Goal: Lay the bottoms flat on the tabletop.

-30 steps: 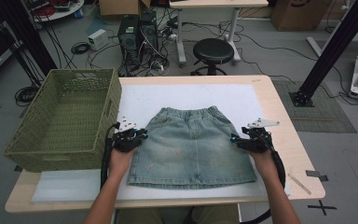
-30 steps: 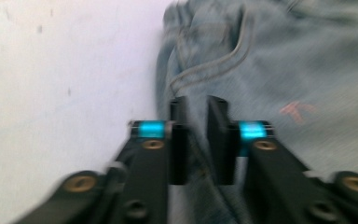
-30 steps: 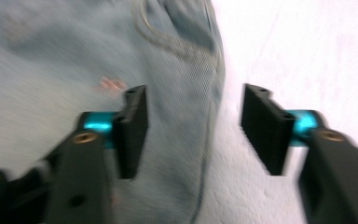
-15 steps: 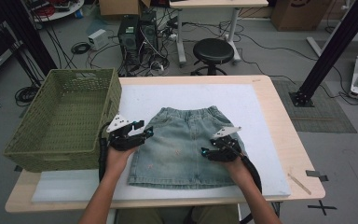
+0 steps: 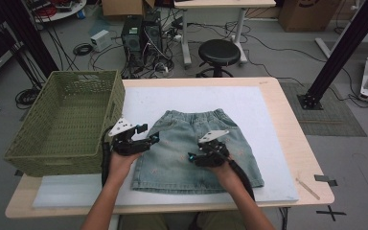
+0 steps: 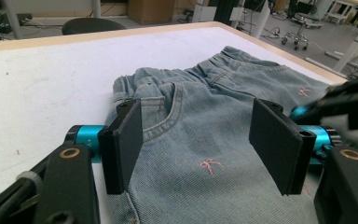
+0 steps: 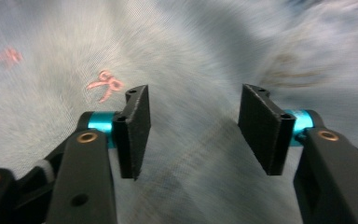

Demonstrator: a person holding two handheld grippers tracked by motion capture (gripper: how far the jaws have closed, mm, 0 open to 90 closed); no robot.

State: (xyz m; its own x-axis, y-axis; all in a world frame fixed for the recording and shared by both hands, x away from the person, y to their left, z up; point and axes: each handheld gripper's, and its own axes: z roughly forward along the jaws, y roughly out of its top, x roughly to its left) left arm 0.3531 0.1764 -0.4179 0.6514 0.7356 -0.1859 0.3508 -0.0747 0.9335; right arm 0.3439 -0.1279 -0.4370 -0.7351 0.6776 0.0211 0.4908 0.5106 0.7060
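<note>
The surface [image 5: 287,120] is a pale wooden top with a big white mat [image 5: 249,105] laid over most of it. At its left edge sits a green woven basket [image 5: 62,124], deep and tilted a little off the side. In the middle of the mat lies a small denim skirt [image 5: 172,163], spread flat, waistband away from the person and hem toward them. Tiny pink embroidered motifs [image 6: 209,164] dot the fabric, and the left gripper view shows a front pocket [image 6: 165,109] with the cloth around the waistband slightly rumpled.

The person's forearms come in from the near edge. The left gripper [image 5: 149,140] rests at the skirt's left side, near the basket wall, pointing across the denim. Its jaws have just been opening; in its own view they stand wide apart over the pocket area with the cloth lying loose between them, not pinched.

The right gripper [image 5: 193,156] sits over the middle of the skirt, pointing toward the left one, the two fairly near each other. Its view is blurred, yet the jaws are plainly parted above the denim, grasping nothing, with fabric and one pink motif visible beyond them.
</note>
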